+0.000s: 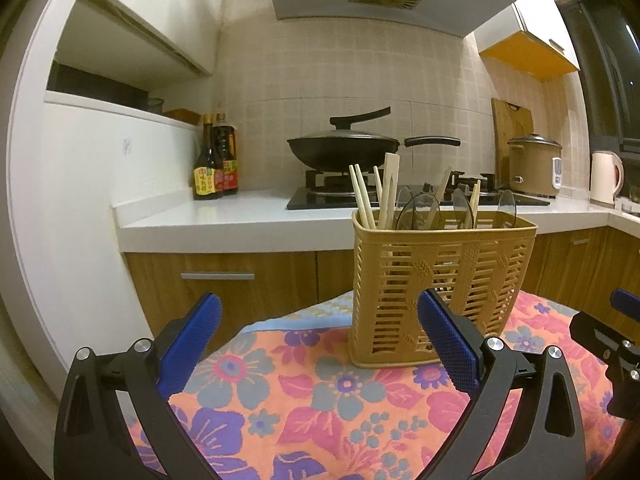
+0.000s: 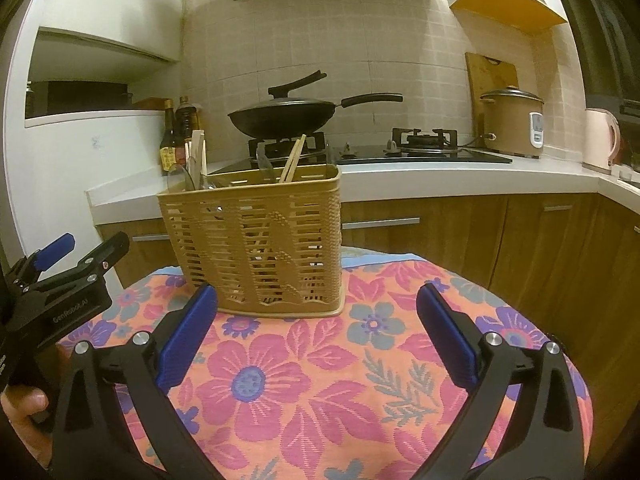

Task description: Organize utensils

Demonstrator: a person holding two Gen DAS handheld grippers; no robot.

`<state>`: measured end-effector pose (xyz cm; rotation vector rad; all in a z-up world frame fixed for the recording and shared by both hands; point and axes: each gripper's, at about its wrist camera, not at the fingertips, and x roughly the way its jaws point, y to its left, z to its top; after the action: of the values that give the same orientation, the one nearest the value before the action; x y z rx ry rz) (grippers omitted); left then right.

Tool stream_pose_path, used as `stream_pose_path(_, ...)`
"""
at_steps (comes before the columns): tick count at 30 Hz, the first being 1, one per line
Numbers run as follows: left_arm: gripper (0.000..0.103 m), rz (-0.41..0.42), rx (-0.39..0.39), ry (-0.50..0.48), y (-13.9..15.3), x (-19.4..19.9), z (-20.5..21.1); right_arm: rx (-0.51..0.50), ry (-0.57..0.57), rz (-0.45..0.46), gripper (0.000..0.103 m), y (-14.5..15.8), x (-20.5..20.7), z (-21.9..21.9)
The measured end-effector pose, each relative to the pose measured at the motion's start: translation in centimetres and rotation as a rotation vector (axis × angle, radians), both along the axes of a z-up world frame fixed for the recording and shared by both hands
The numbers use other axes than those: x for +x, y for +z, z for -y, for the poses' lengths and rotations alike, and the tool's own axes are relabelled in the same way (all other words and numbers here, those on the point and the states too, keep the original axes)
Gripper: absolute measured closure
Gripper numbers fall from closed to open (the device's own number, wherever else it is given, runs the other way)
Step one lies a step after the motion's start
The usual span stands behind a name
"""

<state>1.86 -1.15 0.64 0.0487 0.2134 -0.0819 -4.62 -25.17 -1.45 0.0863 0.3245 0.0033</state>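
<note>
A tan slatted plastic utensil basket (image 1: 436, 292) stands upright on a flowered cloth (image 1: 312, 396); it also shows in the right wrist view (image 2: 256, 240). Wooden chopsticks (image 1: 362, 196) and clear plastic spoons (image 1: 420, 210) stick up out of it; the chopsticks also show in the right wrist view (image 2: 294, 158). My left gripper (image 1: 318, 340) is open and empty, just in front and left of the basket. My right gripper (image 2: 316, 330) is open and empty, just in front of the basket. Each gripper shows at the edge of the other's view.
Behind the clothed table runs a white kitchen counter (image 1: 224, 216) with a black wok (image 1: 344, 148) on a gas hob, sauce bottles (image 1: 214, 160), a rice cooker (image 1: 534, 168) and a kettle (image 1: 606, 178). Wooden cabinets (image 2: 520, 232) stand below.
</note>
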Motion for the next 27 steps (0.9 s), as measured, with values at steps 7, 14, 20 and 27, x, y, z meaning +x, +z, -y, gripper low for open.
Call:
stream_pose_path(7,0.008,-0.002,0.007,0.001,-0.02,-0.08,0.09,-0.005,-0.01,0.008,0.008,0.04,-0.08,0.03)
stream_pose_path(14,0.008,-0.007,0.015,0.002,0.03,-0.16,0.24,0.002,-0.015,0.009,0.008,0.06,-0.11,0.23)
stream_pose_path(20,0.008,-0.014,0.018,0.005,-0.04,-0.06,0.26,-0.01,-0.017,0.016,0.008,0.08,-0.18,0.19)
stream_pose_path(27,0.008,-0.017,0.013,0.008,-0.03,0.01,0.13,-0.015,-0.017,0.019,0.008,0.11,-0.28,0.11)
